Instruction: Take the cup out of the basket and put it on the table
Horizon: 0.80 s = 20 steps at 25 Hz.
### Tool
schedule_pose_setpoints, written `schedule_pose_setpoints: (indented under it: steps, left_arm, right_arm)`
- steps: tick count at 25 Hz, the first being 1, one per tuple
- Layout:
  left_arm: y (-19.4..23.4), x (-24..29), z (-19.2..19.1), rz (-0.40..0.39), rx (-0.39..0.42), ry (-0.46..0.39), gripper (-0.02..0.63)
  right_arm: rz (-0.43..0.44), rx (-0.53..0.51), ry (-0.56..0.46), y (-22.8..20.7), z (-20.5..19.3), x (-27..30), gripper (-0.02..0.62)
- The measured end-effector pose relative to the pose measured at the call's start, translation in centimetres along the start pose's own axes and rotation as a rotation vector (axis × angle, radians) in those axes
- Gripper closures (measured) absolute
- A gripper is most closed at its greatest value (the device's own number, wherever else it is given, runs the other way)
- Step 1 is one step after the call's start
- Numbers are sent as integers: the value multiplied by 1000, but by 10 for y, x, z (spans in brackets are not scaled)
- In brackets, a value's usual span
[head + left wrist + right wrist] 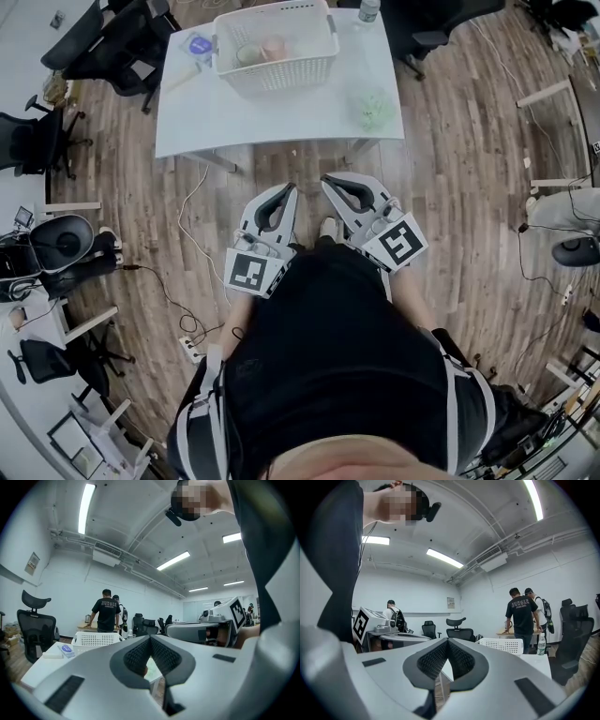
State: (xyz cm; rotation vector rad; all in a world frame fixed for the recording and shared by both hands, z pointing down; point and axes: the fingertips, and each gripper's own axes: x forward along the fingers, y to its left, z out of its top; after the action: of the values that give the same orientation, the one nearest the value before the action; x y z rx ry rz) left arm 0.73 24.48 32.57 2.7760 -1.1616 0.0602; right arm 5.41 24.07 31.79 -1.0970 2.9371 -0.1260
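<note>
Head view only: the cup point(274, 47) sits inside the basket point(281, 77) at the far edge of the bench point(281, 117). Both gripper views show only the basket's wall. The left tool point(287, 189) and right tool point(330, 180) are clenched and empty. They are held side by side over the floor point(450, 187), short of the bench's near edge.

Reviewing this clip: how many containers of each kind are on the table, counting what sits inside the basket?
basket: 1
cups, both inside the basket: 2
bottle, at the table's far corner: 1
Total: 4
</note>
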Motion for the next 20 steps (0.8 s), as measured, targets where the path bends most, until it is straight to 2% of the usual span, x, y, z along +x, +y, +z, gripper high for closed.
schedule_pose_setpoints:
  steps: [3, 7, 11, 20]
  left_arm:
    - [-6, 10, -2, 13, -6, -1, 588]
    - [-18, 21, -7, 34, -23, 0, 588]
    - [-27, 27, -12, 39, -35, 10, 588]
    - [-2, 33, -14, 78, -36, 28, 588]
  right_arm:
    - [19, 1, -21, -7, 3, -6, 577]
    - [27, -6, 24, -18, -8, -18, 577]
    - [48, 10, 6, -25, -7, -22, 577]
    - [57, 27, 39, -37, -16, -7, 577]
